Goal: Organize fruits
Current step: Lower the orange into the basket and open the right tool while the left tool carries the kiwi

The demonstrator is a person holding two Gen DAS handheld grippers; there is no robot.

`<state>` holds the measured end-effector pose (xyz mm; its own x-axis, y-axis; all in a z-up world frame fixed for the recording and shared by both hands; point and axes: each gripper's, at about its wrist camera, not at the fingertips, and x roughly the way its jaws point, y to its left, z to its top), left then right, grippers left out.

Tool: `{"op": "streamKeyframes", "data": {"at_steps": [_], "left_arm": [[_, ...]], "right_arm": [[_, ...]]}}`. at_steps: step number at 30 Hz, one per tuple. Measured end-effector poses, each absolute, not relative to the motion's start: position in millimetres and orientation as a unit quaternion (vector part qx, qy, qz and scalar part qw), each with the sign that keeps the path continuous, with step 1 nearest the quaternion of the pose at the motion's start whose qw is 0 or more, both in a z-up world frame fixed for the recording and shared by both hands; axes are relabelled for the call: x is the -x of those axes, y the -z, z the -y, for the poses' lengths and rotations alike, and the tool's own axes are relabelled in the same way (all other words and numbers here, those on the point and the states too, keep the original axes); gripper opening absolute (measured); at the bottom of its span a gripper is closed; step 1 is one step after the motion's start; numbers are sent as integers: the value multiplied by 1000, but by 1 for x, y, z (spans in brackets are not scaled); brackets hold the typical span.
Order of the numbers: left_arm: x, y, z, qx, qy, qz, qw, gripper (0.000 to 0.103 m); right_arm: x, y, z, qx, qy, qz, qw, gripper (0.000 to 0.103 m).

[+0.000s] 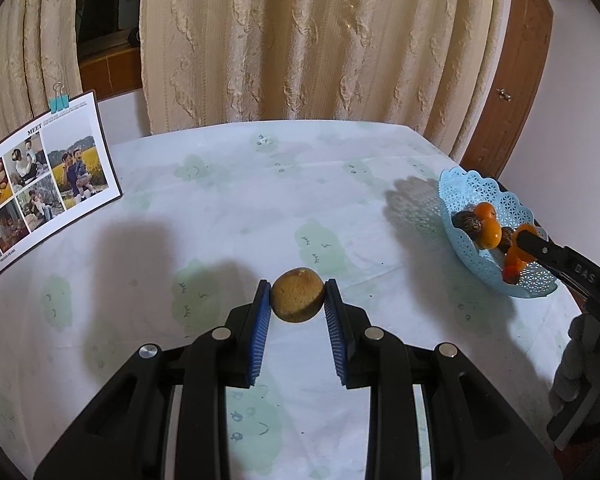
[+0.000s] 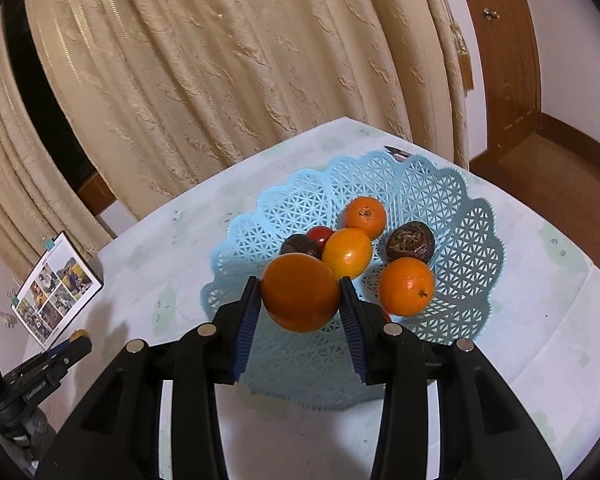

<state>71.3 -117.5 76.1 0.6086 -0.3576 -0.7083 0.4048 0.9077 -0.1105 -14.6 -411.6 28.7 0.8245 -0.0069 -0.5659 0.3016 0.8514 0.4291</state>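
Note:
My left gripper [image 1: 297, 294] is shut on a small brown round fruit [image 1: 297, 300] and holds it above the table's middle. My right gripper [image 2: 300, 294] is shut on an orange [image 2: 300, 298] over the near rim of a light blue lattice basket [image 2: 472, 240]. The basket holds several fruits: oranges [image 2: 406, 286], a yellow-orange fruit [image 2: 347, 252], dark wrinkled fruits [image 2: 410, 241] and a red one [image 2: 319, 236]. In the left wrist view the basket [image 1: 460, 196] sits at the table's right edge with the right gripper [image 1: 518, 250] over it.
A white cloth with pale green prints [image 1: 220, 208] covers the table. A clipped photo card [image 1: 40, 184] stands at the far left. Beige curtains [image 1: 300, 40] hang behind the table, and a wooden door [image 2: 500, 52] is at the right. The left gripper also shows in the right wrist view [image 2: 78, 338].

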Motion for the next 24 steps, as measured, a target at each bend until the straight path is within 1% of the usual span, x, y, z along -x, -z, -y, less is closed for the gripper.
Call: {"op": "streamKeyframes", "data": {"at_steps": [6,9,13,21,22,24], "left_arm": [[-67,-76,123,-36,215,-385,897,28],[-64,-76,128,-43,217,-383,897,28],[-59,-77,137,-50,221,-380,897,28],[-46,-91,179,-71,250,-366,894,28],[-44,-93,187,-76,256,-363,893,28],[-40,-96,201,-82,266,-359,891,28]], "right_arm": [[21,-24,421,-277,92,-272,917,42],[29,-24,425,-267,118,-260,920,42],[44,-27,429,-232,178,-230,928,42],[67,-29,437,-230,230,-181,928,42],[71,-29,440,-237,231,-178,927,43],[75,-31,443,-247,237,-167,925,51]]}}
